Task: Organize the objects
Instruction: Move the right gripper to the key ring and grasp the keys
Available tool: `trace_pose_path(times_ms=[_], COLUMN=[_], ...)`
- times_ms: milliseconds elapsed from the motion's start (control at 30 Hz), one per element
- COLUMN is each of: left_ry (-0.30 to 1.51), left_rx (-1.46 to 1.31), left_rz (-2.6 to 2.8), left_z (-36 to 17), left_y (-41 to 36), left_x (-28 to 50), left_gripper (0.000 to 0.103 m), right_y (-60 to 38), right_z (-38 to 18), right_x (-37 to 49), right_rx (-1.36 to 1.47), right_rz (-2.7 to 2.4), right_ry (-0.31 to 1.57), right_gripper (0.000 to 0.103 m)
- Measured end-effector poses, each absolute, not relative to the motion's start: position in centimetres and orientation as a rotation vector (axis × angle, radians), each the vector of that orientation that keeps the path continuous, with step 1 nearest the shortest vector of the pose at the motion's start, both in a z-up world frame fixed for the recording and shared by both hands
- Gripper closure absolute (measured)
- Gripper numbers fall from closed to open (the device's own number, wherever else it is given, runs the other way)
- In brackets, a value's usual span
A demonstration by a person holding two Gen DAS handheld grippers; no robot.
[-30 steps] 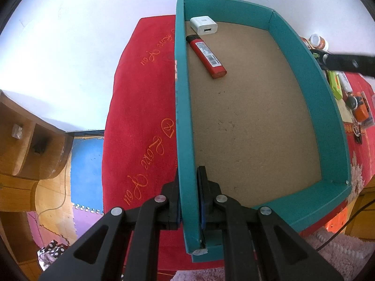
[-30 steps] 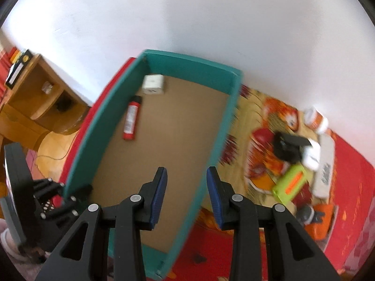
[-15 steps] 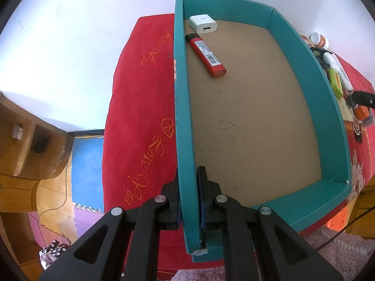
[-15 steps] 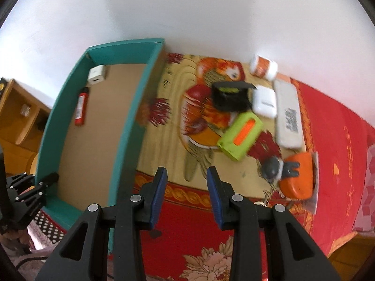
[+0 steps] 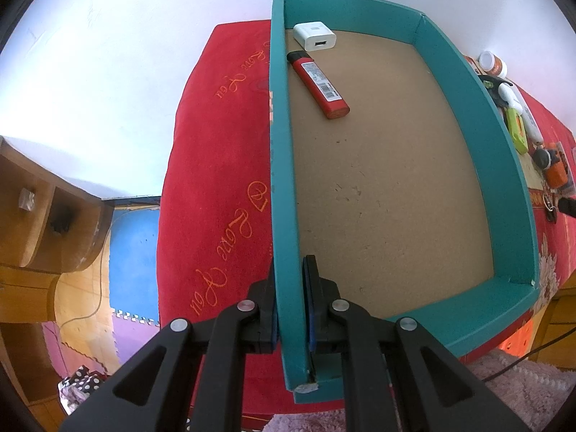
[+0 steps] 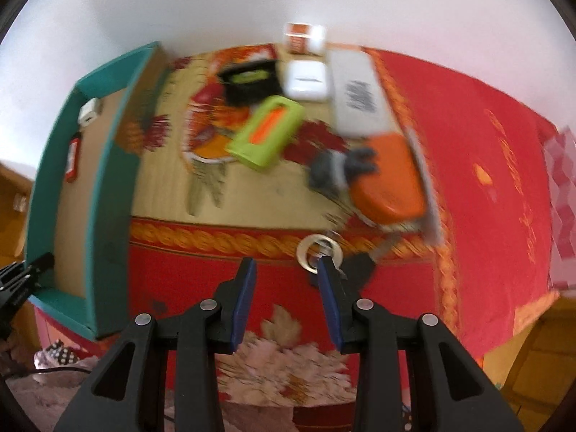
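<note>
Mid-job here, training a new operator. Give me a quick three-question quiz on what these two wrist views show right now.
1. True or false: the left gripper is clamped on the wall of the teal tray.
2. Which two things lie inside the tray?
A. red lighter and white charger
B. green case and orange jar
C. key ring and white box
3. Fill in: the right gripper is ____, with the key ring at the tip of one finger.

Key: 1 true; 2 A; 3 open.
</note>
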State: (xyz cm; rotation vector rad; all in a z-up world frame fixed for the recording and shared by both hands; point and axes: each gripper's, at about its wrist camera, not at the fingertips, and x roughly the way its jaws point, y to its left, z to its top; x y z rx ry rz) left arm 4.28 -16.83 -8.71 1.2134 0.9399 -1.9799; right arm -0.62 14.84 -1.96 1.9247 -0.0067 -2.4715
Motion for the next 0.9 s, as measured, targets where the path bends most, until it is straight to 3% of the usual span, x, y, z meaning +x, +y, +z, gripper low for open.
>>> trace_pose_path(times_ms=[133, 267, 700, 900], left_ry=[0.937, 0.937, 0.940, 0.933], left_rx=[1.213, 1.212, 1.199, 1.194], left_rz=[-1.976, -1.975, -1.970, -1.970], left_z=[-8.6, -8.6, -8.5, -8.5], left_y=[-16.8, -16.8, -16.8, -17.0], left_x=[4.1, 4.0, 4.3, 4.5], left_gripper=[0.095, 0.095, 0.095, 0.095], right_y=[16.7, 17.9, 18.7, 17.6], right_z=[-2.1, -2.5, -4.8, -5.4], right_x=[0.1, 0.3, -1.1, -1.8], right_rx=[1.943, 1.958, 2.009, 2.032], right_rz=[-2.500, -2.515, -2.495, -2.547], right_ry=[-0.066, -0.113, -0.327, -0.198], right_gripper=[0.066, 0.057, 0.049, 0.045])
